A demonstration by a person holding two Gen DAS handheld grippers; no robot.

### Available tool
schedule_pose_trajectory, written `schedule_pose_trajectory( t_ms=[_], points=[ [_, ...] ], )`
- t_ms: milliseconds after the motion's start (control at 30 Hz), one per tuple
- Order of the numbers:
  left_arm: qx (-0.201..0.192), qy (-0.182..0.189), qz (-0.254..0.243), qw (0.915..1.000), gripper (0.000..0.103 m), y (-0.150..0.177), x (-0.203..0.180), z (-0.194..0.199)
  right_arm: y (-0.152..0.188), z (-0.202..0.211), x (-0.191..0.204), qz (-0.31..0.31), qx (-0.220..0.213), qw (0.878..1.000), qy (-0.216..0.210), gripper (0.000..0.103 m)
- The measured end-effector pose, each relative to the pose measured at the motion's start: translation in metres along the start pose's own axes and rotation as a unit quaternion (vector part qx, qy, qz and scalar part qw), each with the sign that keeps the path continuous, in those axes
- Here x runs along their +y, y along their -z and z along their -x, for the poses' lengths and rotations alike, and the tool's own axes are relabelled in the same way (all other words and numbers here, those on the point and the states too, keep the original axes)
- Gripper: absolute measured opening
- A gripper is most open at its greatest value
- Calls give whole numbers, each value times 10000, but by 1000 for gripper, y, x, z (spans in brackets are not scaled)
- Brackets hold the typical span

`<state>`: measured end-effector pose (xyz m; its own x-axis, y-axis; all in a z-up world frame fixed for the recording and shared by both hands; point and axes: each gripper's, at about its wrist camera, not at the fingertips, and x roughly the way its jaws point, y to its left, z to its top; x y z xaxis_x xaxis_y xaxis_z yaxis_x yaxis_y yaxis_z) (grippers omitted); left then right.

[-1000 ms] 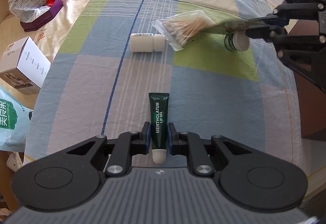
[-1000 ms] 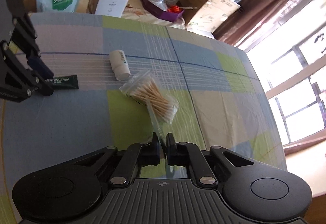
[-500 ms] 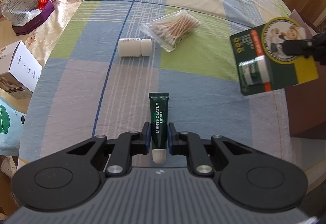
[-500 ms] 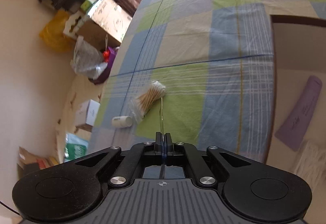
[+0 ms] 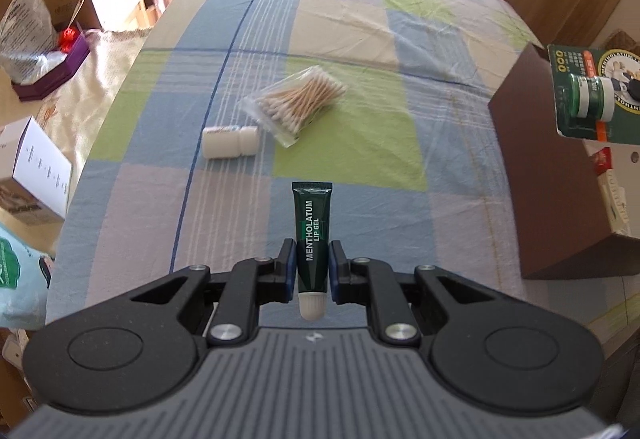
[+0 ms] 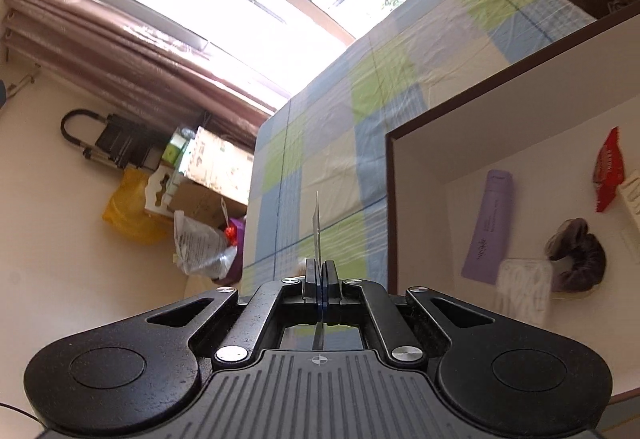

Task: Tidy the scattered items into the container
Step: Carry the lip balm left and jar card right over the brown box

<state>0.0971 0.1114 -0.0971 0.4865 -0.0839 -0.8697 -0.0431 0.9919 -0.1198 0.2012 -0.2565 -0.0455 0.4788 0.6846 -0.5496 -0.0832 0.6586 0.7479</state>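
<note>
My left gripper (image 5: 312, 259) is shut on a dark green Mentholatum lip gel tube (image 5: 313, 223), its white cap pointing back at the camera, held above the checked bedspread (image 5: 360, 143). My right gripper (image 6: 321, 271) is shut on a green blister card, seen edge-on (image 6: 317, 227). In the left wrist view that card (image 5: 596, 95), with a small green-and-white jar on it, hangs over the brown box (image 5: 560, 175) at the right. A bag of cotton swabs (image 5: 298, 101) and a white bottle (image 5: 230, 142) lie on the bed.
The box's white inside (image 6: 440, 143) holds a purple tube (image 6: 490, 227), a red packet (image 6: 608, 167), a dark scrunchie (image 6: 576, 255) and a white packet (image 6: 524, 287). Cartons (image 5: 36, 175) and bags (image 5: 28, 39) stand on the floor left of the bed.
The right gripper has carried the blister card off the bed, rightward to above the box. The left gripper keeps hold of the tube and has risen a little.
</note>
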Motion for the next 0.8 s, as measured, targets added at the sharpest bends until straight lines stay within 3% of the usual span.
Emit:
schedule_pose_trajectory(
  t_ms=[533, 800],
  points=[
    [-520, 570, -855, 9934, 13, -42, -85, 37, -30, 99, -54, -414, -761, 9961, 159, 3],
    [-549, 1048, -1451, 9823, 13, -55, -149, 38, -41, 137, -82, -275, -703, 9955, 574, 3]
  ],
)
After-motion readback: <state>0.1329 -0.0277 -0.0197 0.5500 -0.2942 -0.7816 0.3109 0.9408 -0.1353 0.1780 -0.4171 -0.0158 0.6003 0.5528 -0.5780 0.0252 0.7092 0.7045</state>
